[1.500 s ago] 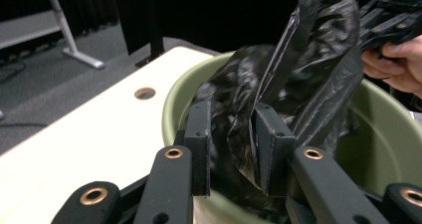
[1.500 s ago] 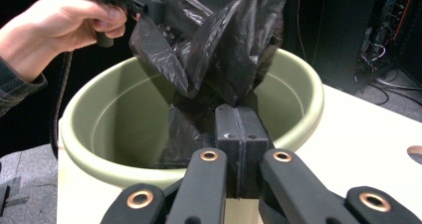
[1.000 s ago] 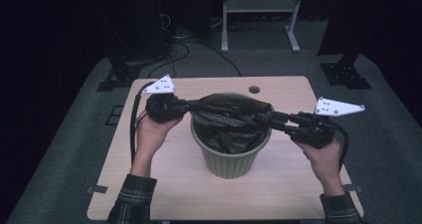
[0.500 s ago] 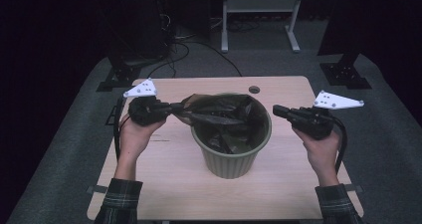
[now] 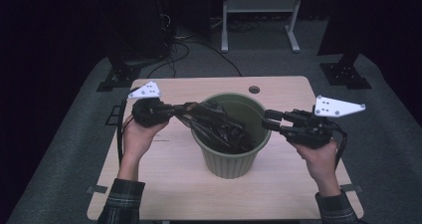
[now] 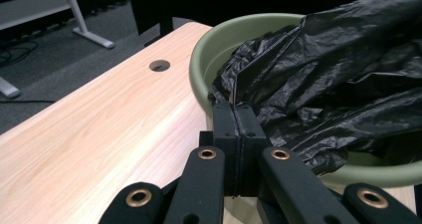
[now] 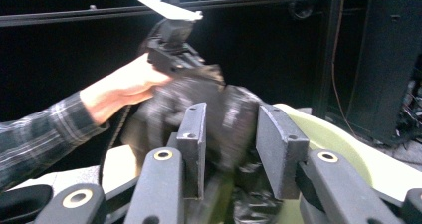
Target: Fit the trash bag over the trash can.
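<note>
no readable text, labels or numbers

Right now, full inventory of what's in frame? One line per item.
bin: 1, olive green, ribbed, middle of the table
bin bag: 1, black plastic, crumpled, part inside the bin, one edge pulled over its left rim
table: 1, light wood, with a round hole near the far edge
stand: 1, white metal, on the floor behind the table
cables: several, black, floor beyond the table
left gripper: 1, black, fingers shut on the bin bag edge
right gripper: 1, black, fingers apart at the bin's right rim, nothing clamped
hands: 2, plaid sleeves, bottom of the high view
</note>
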`<state>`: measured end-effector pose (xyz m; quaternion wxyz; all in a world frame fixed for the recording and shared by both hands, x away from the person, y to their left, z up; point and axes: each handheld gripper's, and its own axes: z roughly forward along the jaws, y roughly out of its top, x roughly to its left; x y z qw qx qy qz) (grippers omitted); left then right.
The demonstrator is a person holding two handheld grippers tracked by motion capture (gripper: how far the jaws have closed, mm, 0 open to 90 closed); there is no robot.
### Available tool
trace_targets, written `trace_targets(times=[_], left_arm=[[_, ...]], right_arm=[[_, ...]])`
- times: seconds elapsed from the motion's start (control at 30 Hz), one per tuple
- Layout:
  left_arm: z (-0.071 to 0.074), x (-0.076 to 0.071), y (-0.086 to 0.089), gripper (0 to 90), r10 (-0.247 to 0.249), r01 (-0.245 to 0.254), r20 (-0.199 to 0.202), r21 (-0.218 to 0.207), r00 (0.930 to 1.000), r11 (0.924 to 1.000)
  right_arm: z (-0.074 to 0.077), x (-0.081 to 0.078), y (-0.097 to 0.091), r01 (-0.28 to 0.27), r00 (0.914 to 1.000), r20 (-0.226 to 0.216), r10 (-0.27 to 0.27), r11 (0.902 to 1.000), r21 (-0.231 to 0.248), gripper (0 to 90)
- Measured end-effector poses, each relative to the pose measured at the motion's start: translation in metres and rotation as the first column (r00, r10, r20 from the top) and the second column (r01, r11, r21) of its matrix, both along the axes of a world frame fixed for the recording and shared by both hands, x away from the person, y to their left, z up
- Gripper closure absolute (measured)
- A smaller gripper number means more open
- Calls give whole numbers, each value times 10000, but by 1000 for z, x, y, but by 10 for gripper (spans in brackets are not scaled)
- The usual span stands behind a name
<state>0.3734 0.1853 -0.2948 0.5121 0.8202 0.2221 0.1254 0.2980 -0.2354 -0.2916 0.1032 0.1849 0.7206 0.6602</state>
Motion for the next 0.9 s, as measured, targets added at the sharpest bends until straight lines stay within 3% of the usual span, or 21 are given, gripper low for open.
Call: trace_targets(times=[0.27,0.37,0.43,0.5,0.6,0.83,0.9], left_arm=[[0,0,-3,895,-41,41,-15,-21,10000,10000],[-1,0,-2,895,-60,60,-30,-11,10000,10000],[-1,1,-2,895,-87,87,-21,3,10000,10000],[-1,2,0,895,-41,41,-45,32,10000,10000],[-2,5,5,895,106,-106,-58,63,9999,9999],[-2,10,9,889,209,-208,-141,77,9997,9998],[-4,13,9,704,665,-663,-51,276,9978,9974]], right_arm=[[-14,-5,13,-599,9976,-370,583,9972,-438,617],[-17,-5,21,-667,9972,-374,642,9952,-712,681],[-19,-3,27,-739,9967,-394,705,9929,-936,808],[-20,-1,32,-602,9979,-323,566,9908,-1211,900],[-21,7,31,-147,9992,-383,99,9917,-1275,900],[-20,18,8,900,9942,-516,-947,9921,-871,900],[-18,22,7,936,9933,-599,-988,9921,-841,900]])
